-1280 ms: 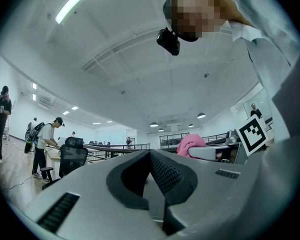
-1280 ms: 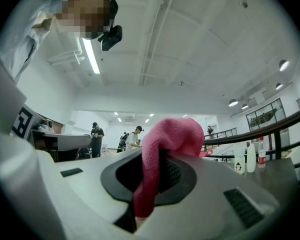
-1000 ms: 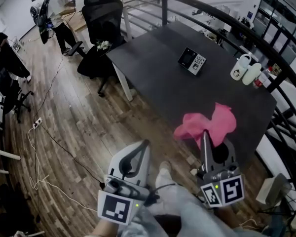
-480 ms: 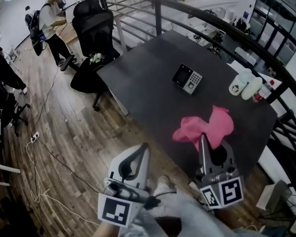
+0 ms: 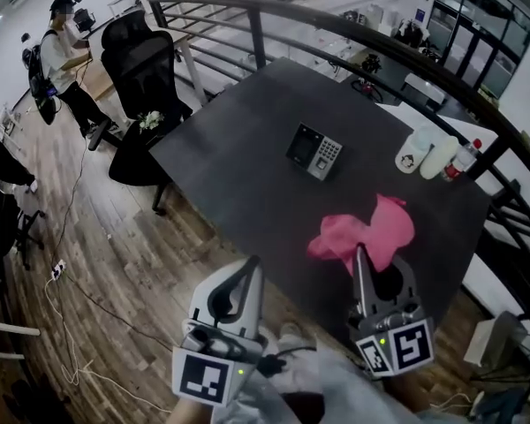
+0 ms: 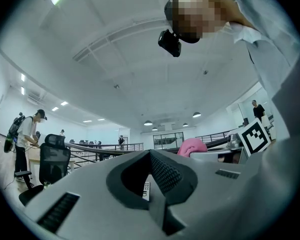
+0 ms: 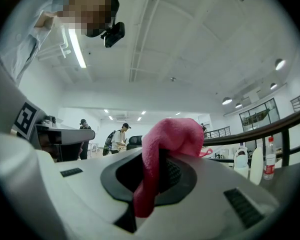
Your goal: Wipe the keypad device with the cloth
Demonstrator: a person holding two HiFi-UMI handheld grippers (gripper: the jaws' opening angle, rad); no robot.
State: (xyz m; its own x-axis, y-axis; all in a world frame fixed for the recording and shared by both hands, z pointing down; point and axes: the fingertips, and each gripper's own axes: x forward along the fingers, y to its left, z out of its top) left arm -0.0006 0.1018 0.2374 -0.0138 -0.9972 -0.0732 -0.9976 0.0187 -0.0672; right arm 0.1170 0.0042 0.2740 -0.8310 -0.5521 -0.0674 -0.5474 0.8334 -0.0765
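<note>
The keypad device (image 5: 314, 151), black with a grey key panel, lies flat in the middle of the dark table (image 5: 247, 175). My right gripper (image 5: 360, 253) is shut on the pink cloth (image 5: 364, 234), held up at the table's near edge, short of the device. The cloth (image 7: 162, 149) drapes over the closed jaws in the right gripper view. My left gripper (image 5: 250, 264) is shut with nothing in it, raised over the wooden floor to the left of the right one. In the left gripper view the jaws (image 6: 151, 156) meet at the tip.
Two white bottles (image 5: 424, 155) and a red-capped one (image 5: 462, 160) stand at the table's far right edge. A curved metal railing (image 5: 353, 42) runs behind the table. A black office chair (image 5: 141, 69) sits at the table's left end. A person (image 5: 57, 56) stands far left.
The view has shifted so the table, device and bottles sit lower and more to the left in the head view. Both grippers keep their pose, the cloth still clamped in the right.
</note>
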